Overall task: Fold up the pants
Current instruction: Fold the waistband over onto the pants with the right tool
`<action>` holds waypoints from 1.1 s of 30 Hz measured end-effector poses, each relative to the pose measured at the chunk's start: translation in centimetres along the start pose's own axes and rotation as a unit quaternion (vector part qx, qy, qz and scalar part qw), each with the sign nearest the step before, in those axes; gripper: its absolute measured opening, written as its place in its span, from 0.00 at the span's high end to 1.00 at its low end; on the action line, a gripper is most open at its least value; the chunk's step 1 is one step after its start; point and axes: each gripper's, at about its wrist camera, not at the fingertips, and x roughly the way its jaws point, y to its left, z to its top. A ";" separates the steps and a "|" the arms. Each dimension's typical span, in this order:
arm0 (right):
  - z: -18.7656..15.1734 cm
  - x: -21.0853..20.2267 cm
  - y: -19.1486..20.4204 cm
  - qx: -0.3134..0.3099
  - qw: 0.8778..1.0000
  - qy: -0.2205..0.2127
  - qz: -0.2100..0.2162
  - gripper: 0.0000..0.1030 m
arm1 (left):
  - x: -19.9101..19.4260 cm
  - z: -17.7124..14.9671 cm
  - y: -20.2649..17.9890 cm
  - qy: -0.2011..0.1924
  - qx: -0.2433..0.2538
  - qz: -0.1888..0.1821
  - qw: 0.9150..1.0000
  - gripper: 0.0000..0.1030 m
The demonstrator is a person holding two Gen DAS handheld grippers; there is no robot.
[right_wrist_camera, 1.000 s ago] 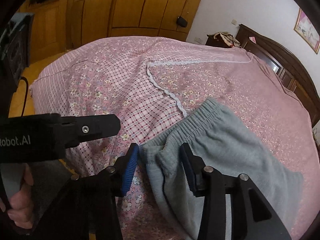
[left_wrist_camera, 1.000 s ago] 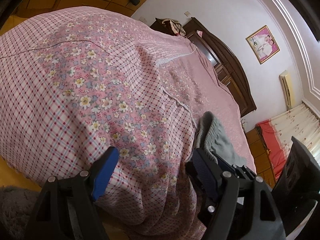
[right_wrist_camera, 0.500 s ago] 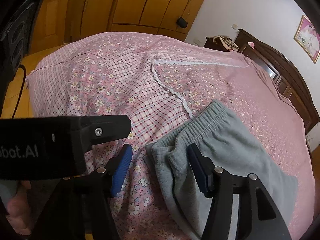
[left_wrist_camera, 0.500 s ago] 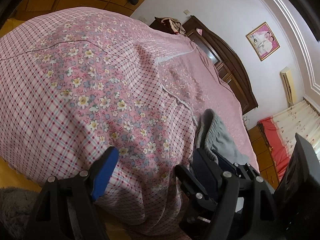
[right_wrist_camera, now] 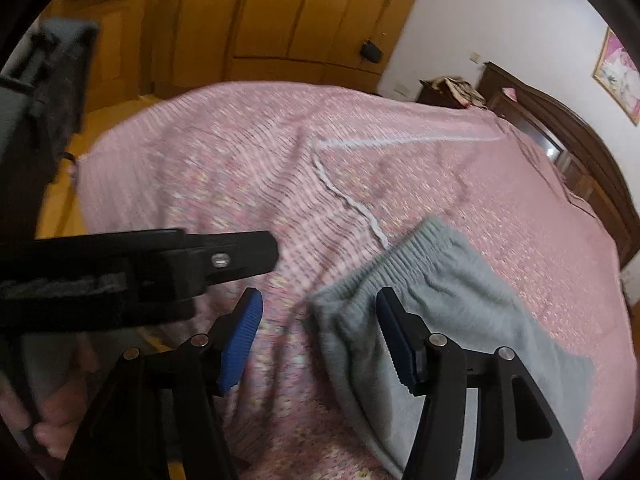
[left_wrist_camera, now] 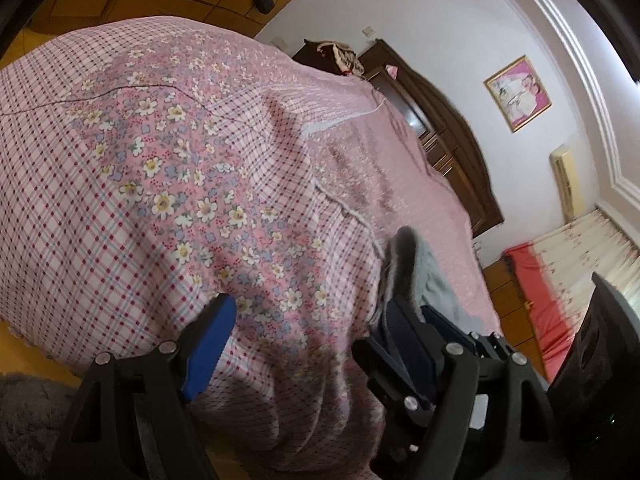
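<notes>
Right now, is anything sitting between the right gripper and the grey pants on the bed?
Nothing visible. The right gripper is open with the waistband corner of the grey pants between its fingers, on the pink bedspread. The left gripper is off to the side.

Grey pants (right_wrist_camera: 448,304) on pink floral-and-plaid bedspread (left_wrist_camera: 168,168); blue-padded black tongs (right_wrist_camera: 318,336).

A home bedroom. A bed (right_wrist_camera: 400,152) under a pink floral and checked bedspread (left_wrist_camera: 168,168) fills most of both views, backed by a dark wooden headboard (left_wrist_camera: 452,148). Wooden wardrobe doors (right_wrist_camera: 304,12) line one wall, a framed picture (left_wrist_camera: 518,93) hangs on another, and flowered curtains (left_wrist_camera: 580,252) cover a window.
</notes>
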 end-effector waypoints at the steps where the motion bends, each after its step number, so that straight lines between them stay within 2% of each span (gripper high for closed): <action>1: 0.1 -0.4 0.1 -0.001 1.000 -0.003 0.002 0.41 | -0.2 0.1 0.1 -0.004 -0.002 -0.008 1.000 0.22; 5: 0.4 -2.8 -0.3 -0.004 1.000 -0.020 0.010 0.41 | -1.0 0.2 -0.2 -0.020 0.007 -0.024 0.999 0.22; 9: -0.1 -4.8 -2.9 0.018 1.000 -0.025 -0.002 0.41 | -1.2 0.2 -1.4 -0.026 0.034 -0.029 0.999 0.21; 15: -3.1 -6.6 -10.0 0.109 0.994 -0.008 -0.005 0.41 | 0.0 -0.6 -4.2 -0.012 0.094 -0.014 0.995 0.21; 18: -6.3 -7.6 -15.6 0.185 0.982 -0.006 0.037 0.41 | 0.7 -1.0 -5.3 -0.004 0.116 -0.009 0.993 0.21; 22: -11.0 -9.0 -23.8 0.266 0.953 -0.045 0.134 0.41 | 1.5 -1.5 -6.1 0.008 0.131 -0.003 0.991 0.21; 24: -13.5 -9.2 -27.8 0.315 0.935 -0.043 0.159 0.38 | 1.8 -1.8 -6.4 0.011 0.134 0.001 0.991 0.21; 25: -15.3 -8.9 -30.4 0.359 0.914 -0.037 0.183 0.35 | 2.0 -1.8 -6.5 0.013 0.134 0.002 0.991 0.21; 28: -18.8 -7.4 -34.0 0.432 0.873 -0.021 0.223 0.35 | 2.4 -1.9 -6.9 0.015 0.134 0.006 0.991 0.21; 33: -22.3 -4.3 -35.2 0.491 0.833 0.007 0.256 0.35 | 3.3 -2.2 -7.8 0.021 0.136 0.012 0.990 0.21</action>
